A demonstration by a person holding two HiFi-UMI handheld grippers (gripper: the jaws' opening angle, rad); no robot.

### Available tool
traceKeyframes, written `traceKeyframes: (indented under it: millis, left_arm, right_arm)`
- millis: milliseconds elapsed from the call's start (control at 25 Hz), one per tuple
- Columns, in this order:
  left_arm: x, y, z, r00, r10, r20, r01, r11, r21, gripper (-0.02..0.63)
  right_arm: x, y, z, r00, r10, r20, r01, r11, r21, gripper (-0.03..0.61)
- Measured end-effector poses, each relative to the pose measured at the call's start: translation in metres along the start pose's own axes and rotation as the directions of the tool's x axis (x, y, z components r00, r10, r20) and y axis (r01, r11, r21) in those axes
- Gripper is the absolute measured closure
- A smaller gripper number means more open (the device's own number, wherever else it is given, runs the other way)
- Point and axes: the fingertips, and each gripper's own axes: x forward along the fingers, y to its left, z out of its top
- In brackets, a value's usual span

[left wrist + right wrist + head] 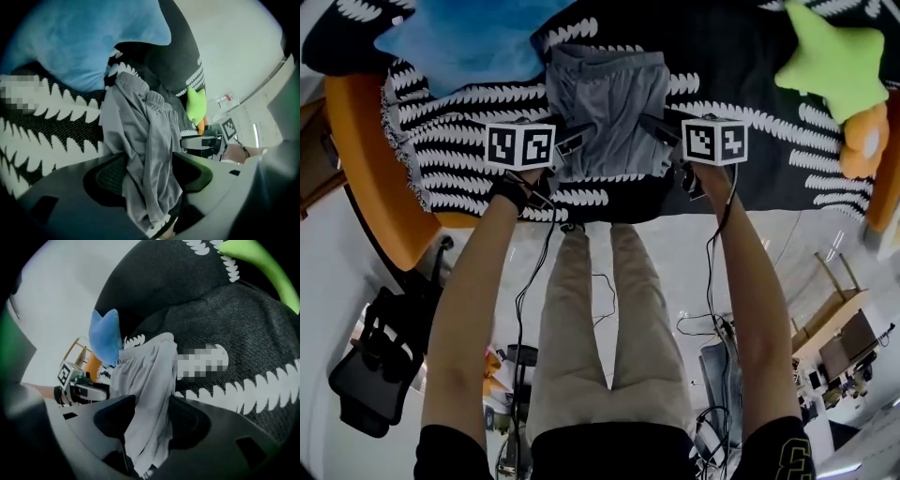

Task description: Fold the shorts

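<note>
The left tool (152, 177) has its two dark jaws standing apart, and the grey shorts (140, 126) run in loose folds between them, with the gathered waistband at the far end. Under the shorts lies a black-and-white patterned cloth (51, 131). A blue cushion (79, 42) sits beyond. A green plush toy (196, 104) lies farther right, and the right tool (187, 143) is just beside the shorts.

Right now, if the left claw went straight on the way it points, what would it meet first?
The grey shorts, already lying between the jaws of the left claw; the patterned cloth probably lies beneath.
</note>
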Motion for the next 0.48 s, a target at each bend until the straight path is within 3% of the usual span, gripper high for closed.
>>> traceKeyframes:
  millis: [40, 120, 200, 280, 360, 480]
  left_arm:
    - [0.003, 0.002, 0.002, 1.0, 0.029, -0.005, -0.029, 0.999, 0.032, 0.317]
    - [0.001, 0.011, 0.002, 0.997, 0.081, 0.007, -0.082, 0.994, 0.072, 0.428]
    - [-0.004, 0.011, 0.002, 0.998, 0.063, 0.024, -0.064, 0.996, 0.06, 0.511]
    - [-0.005, 0.0, 0.003, 0.999, 0.004, 0.037, -0.005, 0.999, 0.037, 0.561]
    - [-0.005, -0.015, 0.007, 0.995, -0.082, 0.058, 0.082, 0.997, 0.006, 0.566]
    - [-0.028, -0.041, 0.021, 0.958, -0.245, 0.151, 0.253, 0.967, -0.037, 0.568]
  right_arm:
    - [0.005, -0.003, 0.0, 0.999, -0.031, -0.012, 0.031, 0.999, -0.016, 0.35]
    - [0.011, -0.009, -0.002, 0.997, -0.08, -0.023, 0.079, 0.996, -0.036, 0.431]
    - [0.011, -0.005, -0.003, 0.998, -0.062, -0.022, 0.062, 0.998, -0.027, 0.489]
    - [0.008, 0.004, -0.002, 1.0, -0.008, -0.021, 0.007, 1.0, -0.027, 0.54]
    - [-0.001, 0.009, 0.005, 0.999, 0.049, -0.009, -0.049, 0.998, -0.03, 0.543]
    - [-0.028, 0.025, 0.02, 0.982, 0.173, 0.079, -0.175, 0.984, 0.027, 0.545]
